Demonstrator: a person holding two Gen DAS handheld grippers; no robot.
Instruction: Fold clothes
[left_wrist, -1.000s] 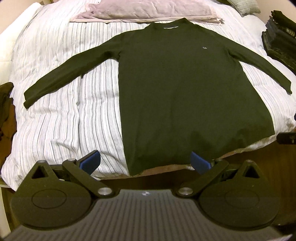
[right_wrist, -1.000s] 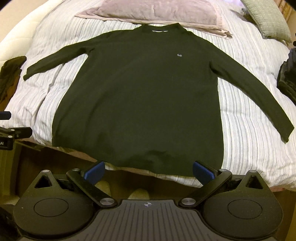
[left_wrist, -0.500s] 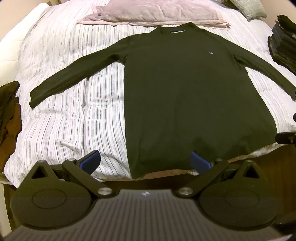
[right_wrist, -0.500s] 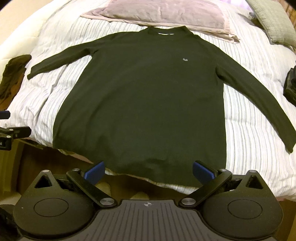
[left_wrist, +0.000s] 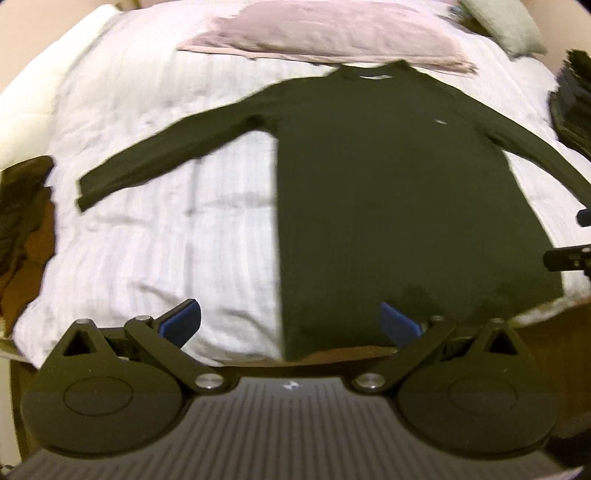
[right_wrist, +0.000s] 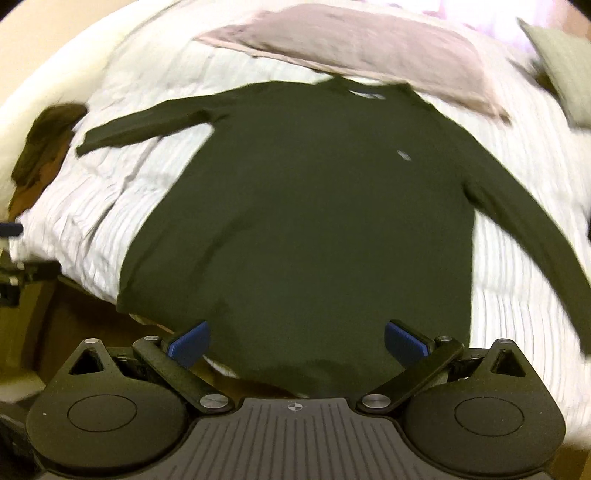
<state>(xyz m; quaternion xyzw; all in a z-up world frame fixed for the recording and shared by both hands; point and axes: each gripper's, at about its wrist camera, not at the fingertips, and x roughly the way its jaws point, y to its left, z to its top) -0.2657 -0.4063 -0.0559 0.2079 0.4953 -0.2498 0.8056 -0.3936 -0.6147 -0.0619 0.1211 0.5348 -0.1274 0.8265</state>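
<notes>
A dark green long-sleeved sweater (left_wrist: 388, 192) lies flat and face up on the striped white bedcover, sleeves spread to both sides and collar toward the pillow. Its hem hangs over the near bed edge. My left gripper (left_wrist: 291, 323) hovers open just short of the hem's left corner, blue pads wide apart and empty. In the right wrist view the same sweater (right_wrist: 314, 221) fills the middle, and my right gripper (right_wrist: 297, 343) stands open above the hem, holding nothing. Both views are blurred by motion.
A pinkish pillow (left_wrist: 332, 33) lies past the collar. A brown and dark garment heap (left_wrist: 22, 229) sits at the bed's left edge, and a dark stack of clothes (left_wrist: 569, 103) at the right. The right gripper's tip (left_wrist: 569, 256) shows at the left wrist view's right edge.
Both grippers have moved forward toward the bed, so the sweater looms larger and its hem is nearer the fingers. Both stay open. The sweater has not shifted.
</notes>
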